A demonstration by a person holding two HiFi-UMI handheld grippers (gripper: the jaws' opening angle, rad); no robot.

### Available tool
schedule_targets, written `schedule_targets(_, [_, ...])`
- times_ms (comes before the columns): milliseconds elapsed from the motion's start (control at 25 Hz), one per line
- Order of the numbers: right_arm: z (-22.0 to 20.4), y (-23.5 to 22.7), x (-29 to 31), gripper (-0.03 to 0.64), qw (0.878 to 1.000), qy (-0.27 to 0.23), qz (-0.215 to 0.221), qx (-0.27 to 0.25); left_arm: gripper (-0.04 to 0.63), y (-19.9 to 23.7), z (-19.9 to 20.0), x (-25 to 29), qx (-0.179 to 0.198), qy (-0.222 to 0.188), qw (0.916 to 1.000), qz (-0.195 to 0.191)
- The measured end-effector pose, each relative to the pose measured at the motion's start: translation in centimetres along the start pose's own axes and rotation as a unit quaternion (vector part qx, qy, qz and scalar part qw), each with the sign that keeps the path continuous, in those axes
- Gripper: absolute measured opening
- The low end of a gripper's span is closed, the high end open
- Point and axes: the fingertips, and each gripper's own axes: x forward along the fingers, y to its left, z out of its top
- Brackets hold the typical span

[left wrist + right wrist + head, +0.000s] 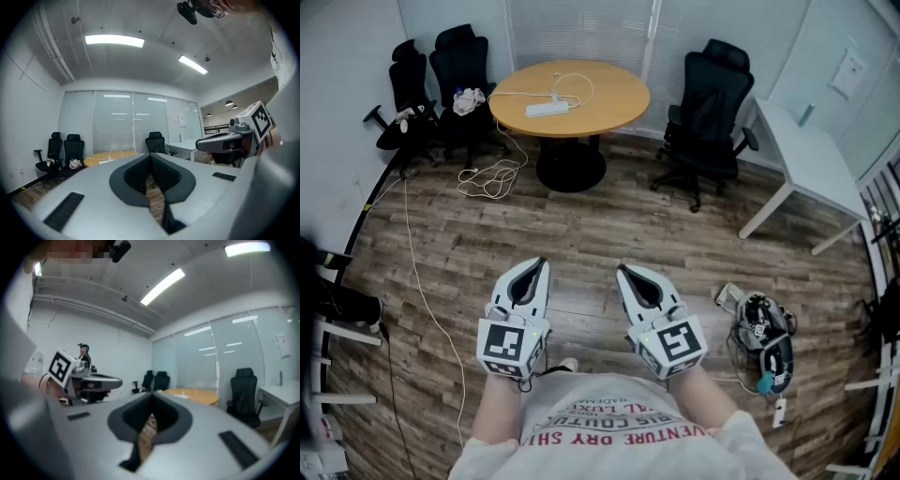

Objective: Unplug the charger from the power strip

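A white power strip (pixel 547 109) lies on the round wooden table (pixel 600 103) at the far side of the room, with a white cable looping from it; I cannot make out the charger at this distance. Both grippers are held level, close to the person's body and far from the table. My left gripper (pixel 540 265) is shut with nothing in it, and its jaws meet at the tips in the left gripper view (pixel 151 158). My right gripper (pixel 623 271) is likewise shut and holds nothing (pixel 151 399). The table (pixel 110 158) shows small beyond the jaws.
Black office chairs (pixel 459 66) stand left of the table and another chair (pixel 708 108) to its right. A white desk (pixel 806 155) is at the right. White cable (pixel 492 175) lies coiled on the wood floor; a device with wires (pixel 764 342) sits at lower right.
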Motion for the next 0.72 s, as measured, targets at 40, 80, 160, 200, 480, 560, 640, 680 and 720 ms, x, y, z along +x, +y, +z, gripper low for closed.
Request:
schedule_targets(40, [0.0,-0.1,0.2,0.028,1.000,0.000,0.002,0.001,0.032,0.0,0.0,0.2,-0.001,0.000,1.0000,-0.001])
schedule_targets(80, [-0.1,-0.1,0.3,0.028,1.000,0.000,0.003,0.002,0.032,-0.1,0.0,0.3,-0.002,0.001,1.0000,-0.003])
schedule_targets(160, [-0.3,-0.2,0.5,0.028,1.000,0.001,0.005,0.004,0.032,-0.2,-0.1,0.6,-0.002,0.001,1.0000,-0.006])
schedule_targets(200, [-0.4,-0.1,0.5,0.028,1.000,0.002,0.005,0.004,0.032,-0.2,-0.1,0.6,-0.002,0.001,1.0000,-0.007])
schedule_targets(480, [-1.0,-0.4,2.0,0.028,1.000,0.001,-0.012,0.021,0.032,1.4,-0.8,0.9,-0.011,0.003,0.9999,-0.009])
schedule_targets(560, [-1.2,-0.2,3.1,0.029,1.000,0.002,-0.010,0.022,0.032,2.4,-1.3,1.3,-0.012,0.004,0.9998,-0.012])
schedule_targets(640, [-1.4,0.1,4.5,0.029,1.000,0.007,-0.009,0.016,0.032,3.7,-1.8,1.7,-0.014,0.005,0.9998,-0.016])
schedule_targets(680, [-1.5,0.3,5.2,0.029,1.000,0.010,-0.010,0.013,0.032,4.4,-2.0,2.0,-0.014,0.005,0.9997,-0.018])
schedule_targets(720, [-1.6,0.4,6.0,0.029,1.000,0.012,-0.011,0.011,0.032,5.3,-2.0,2.2,-0.013,0.004,0.9997,-0.019])
